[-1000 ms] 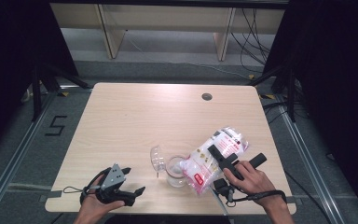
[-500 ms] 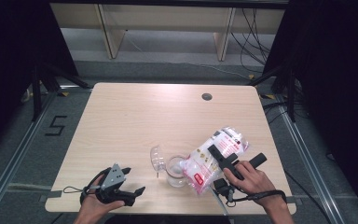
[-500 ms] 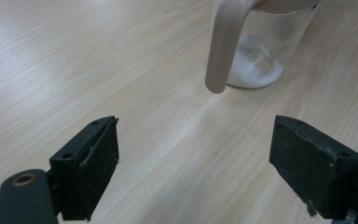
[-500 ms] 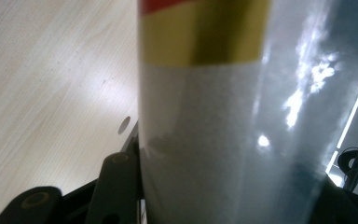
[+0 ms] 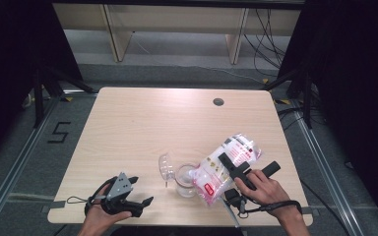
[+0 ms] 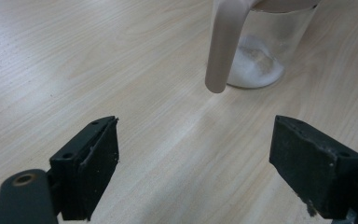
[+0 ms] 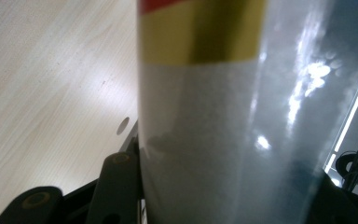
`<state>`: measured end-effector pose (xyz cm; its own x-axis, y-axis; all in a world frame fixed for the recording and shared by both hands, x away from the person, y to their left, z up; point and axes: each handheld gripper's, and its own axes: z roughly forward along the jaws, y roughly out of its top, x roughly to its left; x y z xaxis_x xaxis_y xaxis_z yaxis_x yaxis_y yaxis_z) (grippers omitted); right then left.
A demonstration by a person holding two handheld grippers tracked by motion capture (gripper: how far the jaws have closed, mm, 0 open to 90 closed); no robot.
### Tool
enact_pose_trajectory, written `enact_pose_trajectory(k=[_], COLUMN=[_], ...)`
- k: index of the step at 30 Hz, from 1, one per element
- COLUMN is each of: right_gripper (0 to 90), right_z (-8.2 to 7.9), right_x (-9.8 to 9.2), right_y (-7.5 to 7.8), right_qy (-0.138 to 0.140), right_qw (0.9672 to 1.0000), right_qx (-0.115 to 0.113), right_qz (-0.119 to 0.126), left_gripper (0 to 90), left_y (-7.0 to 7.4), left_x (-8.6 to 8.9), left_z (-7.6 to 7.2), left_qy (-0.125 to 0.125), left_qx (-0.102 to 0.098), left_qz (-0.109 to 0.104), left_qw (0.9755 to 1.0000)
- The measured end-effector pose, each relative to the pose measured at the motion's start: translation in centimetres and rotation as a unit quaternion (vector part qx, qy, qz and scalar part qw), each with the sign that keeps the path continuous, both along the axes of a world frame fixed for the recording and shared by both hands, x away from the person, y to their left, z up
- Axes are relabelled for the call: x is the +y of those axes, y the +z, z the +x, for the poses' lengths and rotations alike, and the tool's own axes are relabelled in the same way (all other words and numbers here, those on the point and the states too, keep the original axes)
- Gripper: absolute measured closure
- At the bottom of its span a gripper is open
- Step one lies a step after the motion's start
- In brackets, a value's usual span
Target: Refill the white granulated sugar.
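My right gripper (image 5: 234, 169) pinches a clear plastic bag (image 5: 224, 167) of white granules, its jaws pressed against the bag's sides. The bag is tilted, its lower end with a red label hanging over the rim of the glass jar (image 5: 186, 181). That jar is my landmark: it stands upright near the table's front edge, clear and round-walled, with a shallow heap of white grains (image 6: 256, 70) at its bottom. In the left gripper view a pale, smooth handle-like strip (image 6: 223, 46) hangs down the jar's outside. Just to the left of the jar a clear domed lid (image 5: 166, 167) rests on its edge, beside it; I cannot tell if they touch.

My left gripper (image 5: 135, 194) lies well to the left of the jar, low over the wood, its jaws spread wide with nothing between them.

The table (image 5: 142, 123) is light wood-grain laminate with rounded corners and a dark round hole (image 5: 218, 102) far behind the jar. Around it there is grey floor, metal rails, black curtains and loose cables.
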<state>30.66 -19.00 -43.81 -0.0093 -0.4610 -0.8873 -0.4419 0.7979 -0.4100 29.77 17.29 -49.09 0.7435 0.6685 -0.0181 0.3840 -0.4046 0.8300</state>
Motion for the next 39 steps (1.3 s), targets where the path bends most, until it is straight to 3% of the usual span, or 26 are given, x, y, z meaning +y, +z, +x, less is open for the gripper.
enact_pose_trajectory(k=[13, 14, 31, 36, 39], right_gripper=[58.3, 58.4, 59.1, 59.3, 59.5], right_z=[-0.01, -0.02, 0.04, -0.03, 0.02], right_x=[-0.03, -0.01, 0.05, -0.07, 0.01], right_y=[-0.03, 0.12, 0.24, 0.13, 0.33], right_qy=[0.0, 0.0, 0.007, 0.001, 0.009], right_qw=[1.0, 1.0, 1.0, 1.0, 0.9999], right_qx=[0.002, -0.002, -0.001, 0.001, -0.001], right_qz=[0.006, -0.003, -0.007, 0.001, -0.009], left_gripper=[15.3, 15.3, 15.3, 15.3, 15.3], left_y=[0.05, 0.05, 0.06, 0.04, 0.06], left_x=[0.07, 0.05, 0.06, 0.05, 0.06], left_z=[0.01, 0.01, -0.03, 0.0, -0.02], left_qy=[-0.002, -0.002, 0.001, 0.0, 0.001], left_qx=[0.0, 0.0, -0.001, -0.001, -0.001], left_qz=[0.005, 0.004, 0.003, 0.002, 0.003], left_qw=[1.0, 1.0, 1.0, 1.0, 1.0])
